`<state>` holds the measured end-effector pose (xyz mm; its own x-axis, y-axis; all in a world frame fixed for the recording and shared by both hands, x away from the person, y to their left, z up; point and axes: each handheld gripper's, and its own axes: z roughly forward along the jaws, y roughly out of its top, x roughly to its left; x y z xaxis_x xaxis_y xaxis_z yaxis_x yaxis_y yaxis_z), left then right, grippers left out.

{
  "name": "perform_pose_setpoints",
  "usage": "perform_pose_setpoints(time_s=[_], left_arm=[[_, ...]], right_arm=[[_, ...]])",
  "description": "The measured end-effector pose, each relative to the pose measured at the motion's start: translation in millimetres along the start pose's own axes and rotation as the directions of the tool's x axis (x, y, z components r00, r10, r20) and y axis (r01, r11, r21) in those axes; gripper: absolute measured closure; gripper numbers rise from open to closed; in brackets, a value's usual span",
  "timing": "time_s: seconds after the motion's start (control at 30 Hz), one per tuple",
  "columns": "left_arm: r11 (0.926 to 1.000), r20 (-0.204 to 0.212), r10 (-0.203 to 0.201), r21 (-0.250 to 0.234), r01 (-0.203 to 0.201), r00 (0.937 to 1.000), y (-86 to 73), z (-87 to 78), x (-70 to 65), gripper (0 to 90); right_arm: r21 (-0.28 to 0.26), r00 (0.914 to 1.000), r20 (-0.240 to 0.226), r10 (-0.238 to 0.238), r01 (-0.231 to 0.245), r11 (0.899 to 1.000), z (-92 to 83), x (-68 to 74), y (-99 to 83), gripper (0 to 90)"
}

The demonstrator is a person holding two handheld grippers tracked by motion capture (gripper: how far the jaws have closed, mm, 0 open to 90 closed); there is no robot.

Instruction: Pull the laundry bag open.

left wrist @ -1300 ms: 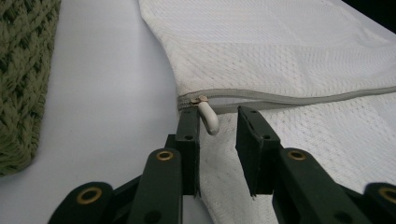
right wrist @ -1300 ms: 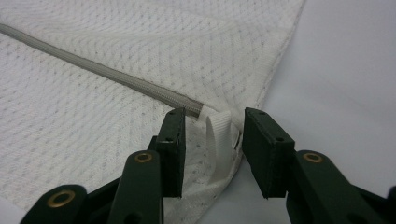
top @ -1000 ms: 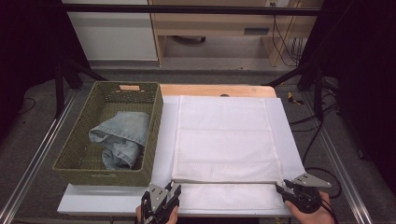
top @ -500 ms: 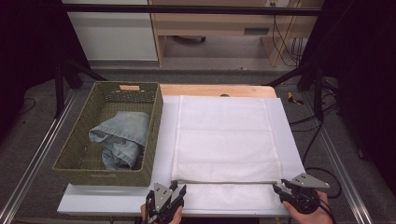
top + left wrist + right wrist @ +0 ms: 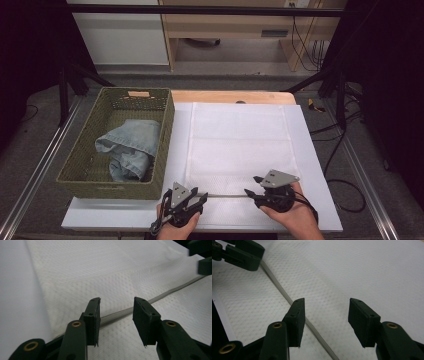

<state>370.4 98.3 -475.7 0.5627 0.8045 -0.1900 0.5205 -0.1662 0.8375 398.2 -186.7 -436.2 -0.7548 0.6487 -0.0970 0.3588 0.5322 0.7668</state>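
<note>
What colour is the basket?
Olive green basket, woven; the high view shows it best.

Both hands enter at the bottom of the high view. The left tongs (image 5: 199, 199) at lower centre and the right tongs (image 5: 252, 189) face each other, jaws apart, just opening, gripping nothing.

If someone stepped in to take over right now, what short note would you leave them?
Left gripper: open, jaws have just been opening, nothing pinched; it sits over the grey hem at the white cloth's near edge.
Right gripper: open, jaws have just been opening, nothing between them, also at that hem.
Things: the cloth lies flat on the white board; the blue jeans lie crumpled in the green wicker basket.
Done: cloth spread out and let go.
Left: probably the jeans, still in the basket.
</note>
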Motion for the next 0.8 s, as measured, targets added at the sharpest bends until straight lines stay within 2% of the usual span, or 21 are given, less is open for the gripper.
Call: perform_pose_setpoints(time_s=[0.07,0.13,0.27,0.43,0.57,0.73,0.8], left_arm=[[0.9999,0.027,0.005,0.016,-0.006,0.9996,3.6,2.4,-1.5,55.1],[0.9995,0.022,0.026,0.019,-0.026,0.9994,9.0,2.0,-2.0,53.0],[0.999,0.055,0.037,0.023,-0.038,0.9978,22.3,-1.0,1.1,46.6],[0.9999,0.061,0.009,-0.01,-0.008,0.9981,37.3,-5.9,9.3,41.7],[0.9997,0.066,0.007,-0.022,-0.005,0.9978,47.9,-7.9,12.8,35.9],[0.997,0.09,0.073,-0.033,-0.07,0.9932,58.5,-13.5,13.7,30.3],[0.996,0.102,0.082,-0.045,-0.078,0.9914,57.7,-16.5,15.4,29.7]], right_arm=[[0.017,0.9997,-0.014,-0.018,0.018,1.0,10.3,3.3,4.4,48.5],[0.037,0.9993,-0.023,-0.028,0.029,0.999,17.6,5.3,6.1,49.2],[0.055,0.9987,-0.04,-0.031,0.034,0.998,26.2,5.7,4.5,48.4],[0.064,0.9983,-0.058,-0.011,0.015,0.998,28.0,3.0,0.3,43.7],[0.067,0.9975,-0.065,-0.027,0.031,0.997,27.2,3.5,0.4,50.6],[0.071,0.9972,-0.067,-0.034,0.039,0.997,28.8,1.4,2.7,55.0],[0.062,0.9965,-0.079,-0.025,0.03,0.998,30.6,-0.8,2.9,56.6]])
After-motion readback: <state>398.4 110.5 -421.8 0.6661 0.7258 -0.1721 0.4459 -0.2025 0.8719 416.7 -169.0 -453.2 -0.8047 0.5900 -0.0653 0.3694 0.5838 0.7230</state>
